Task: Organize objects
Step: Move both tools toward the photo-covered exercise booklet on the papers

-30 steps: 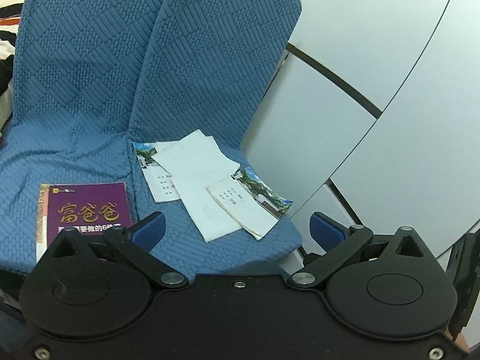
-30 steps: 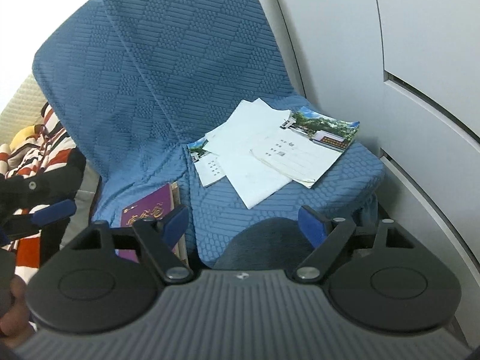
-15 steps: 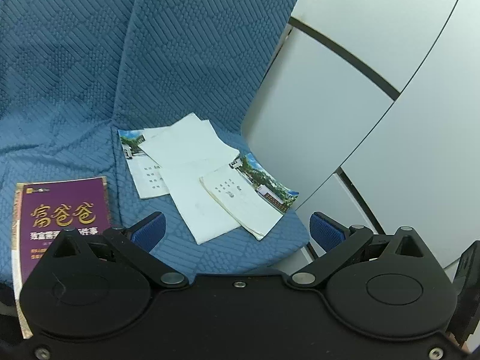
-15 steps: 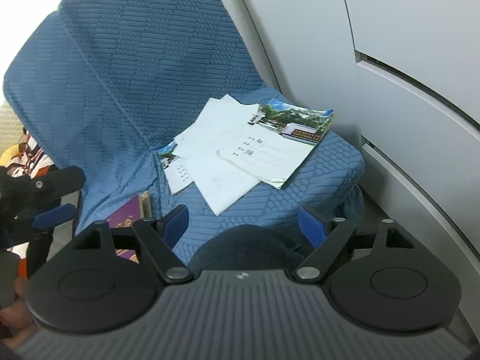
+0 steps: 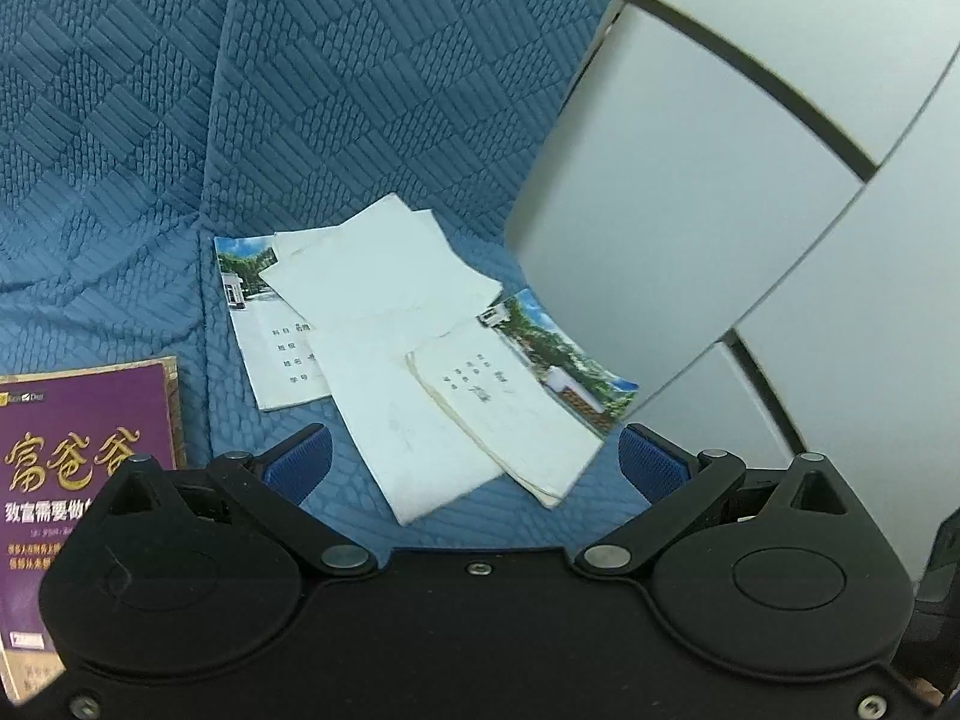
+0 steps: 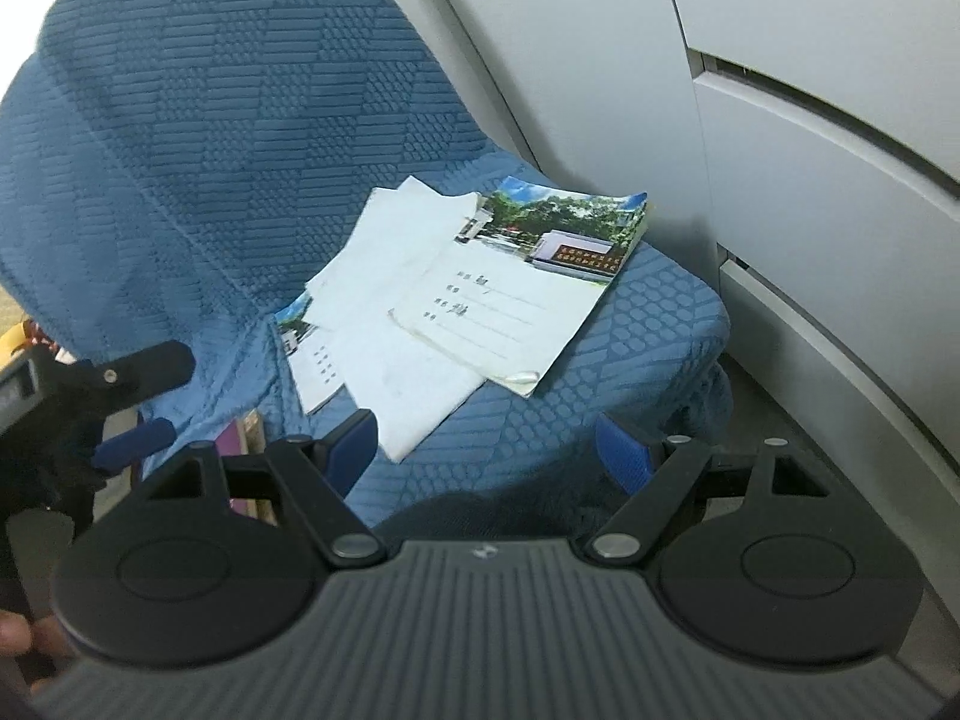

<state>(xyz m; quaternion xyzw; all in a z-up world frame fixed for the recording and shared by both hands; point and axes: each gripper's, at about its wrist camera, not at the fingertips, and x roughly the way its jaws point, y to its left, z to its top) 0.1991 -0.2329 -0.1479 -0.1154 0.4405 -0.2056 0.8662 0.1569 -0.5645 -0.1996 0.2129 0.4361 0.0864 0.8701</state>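
Loose white paper sheets (image 5: 384, 324) and two thin exercise booklets with photo-printed covers lie fanned in an untidy overlap on the right-hand seat cushion, one booklet (image 5: 516, 402) on top near the cushion's outer edge, the other booklet (image 5: 264, 330) half buried toward the seat crease. A purple paperback book with gold characters (image 5: 84, 456) rests on the neighbouring cushion, apart from the heap.

Both claws stand spread and empty: the left gripper (image 5: 474, 462) hangs just short of the heap's near corner, and the right gripper (image 6: 486, 450) frames the same corner from the other side. The step in hand looks like the approach to a first pick. It should go best by taking the top booklet at its free near corner, sliding one pad under the edge, since thin paper flat on soft fabric will likely buckle if pinched from above.

Everything sits on a blue quilted fabric seat cover (image 6: 630, 360) over two adjoining seats. Pale grey curved wall panels (image 6: 810, 120) close in beside the right seat.
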